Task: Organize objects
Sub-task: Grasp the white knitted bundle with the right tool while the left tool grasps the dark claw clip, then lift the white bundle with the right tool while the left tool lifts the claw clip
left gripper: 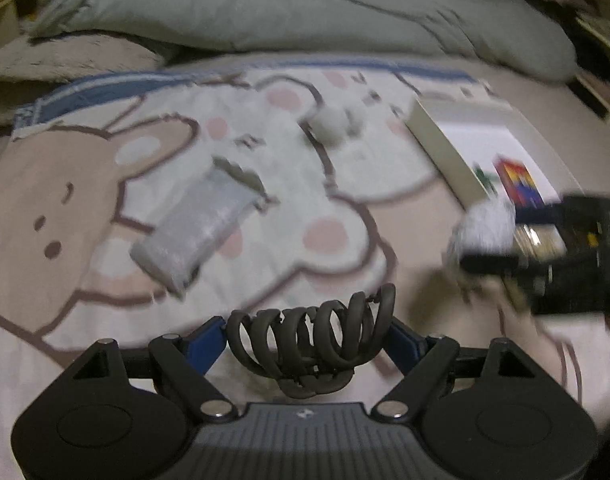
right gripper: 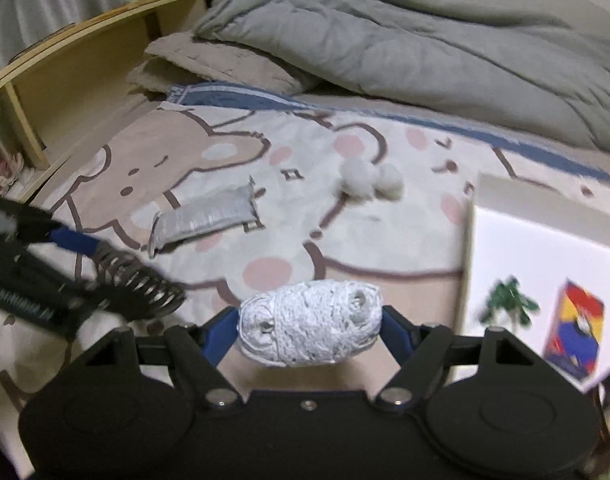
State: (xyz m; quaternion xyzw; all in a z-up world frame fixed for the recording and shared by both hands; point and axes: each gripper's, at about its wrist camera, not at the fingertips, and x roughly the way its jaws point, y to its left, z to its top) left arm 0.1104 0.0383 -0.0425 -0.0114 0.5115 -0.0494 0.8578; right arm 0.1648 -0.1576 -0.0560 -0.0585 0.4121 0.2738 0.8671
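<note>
two tools — the left tool [left gripper: 309,332] and the right tool [right gripper: 309,326]. one dark coil spring [left gripper: 313,344], held in the left tool. one white ball of yarn [right gripper: 311,324], held in the right tool. two small white fluffy balls [right gripper: 371,178], touching each other, far on the bed. one grey padded pouch [right gripper: 205,220], left of the balls. one white box [right gripper: 545,264] with a printed top, at the right. one cartoon-bear blanket [right gripper: 289,240] — and one grey quilt [right gripper: 405,44], bunched at the far side.
</note>
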